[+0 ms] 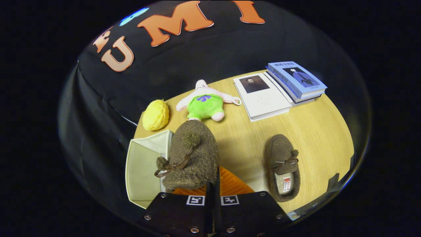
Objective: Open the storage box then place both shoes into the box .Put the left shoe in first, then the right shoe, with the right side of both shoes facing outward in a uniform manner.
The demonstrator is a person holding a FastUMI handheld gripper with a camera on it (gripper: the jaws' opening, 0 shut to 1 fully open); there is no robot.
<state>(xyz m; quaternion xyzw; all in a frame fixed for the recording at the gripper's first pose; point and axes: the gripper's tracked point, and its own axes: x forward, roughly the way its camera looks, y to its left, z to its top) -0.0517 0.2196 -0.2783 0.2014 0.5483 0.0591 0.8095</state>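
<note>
A brown fuzzy shoe [192, 154] with a bow and pom-poms hangs in my gripper [215, 181], toe pointing away from me. The fingers are shut on its heel rim. It sits above the right wall of the open cream storage box [141, 168], which stands at the table's left end, and the shoe hides part of that wall. The second brown shoe [283, 166] lies on the wooden table [315, 131] to the right of the fingers, toe pointing away, its lined opening facing up.
Beyond the box lies a yellow knitted toy [156, 115], with a pink and green plush toy [204, 102] beside it. A white book [261, 97] and a stack of blue books [296, 80] lie at the far right. The table's left edge runs close behind the box.
</note>
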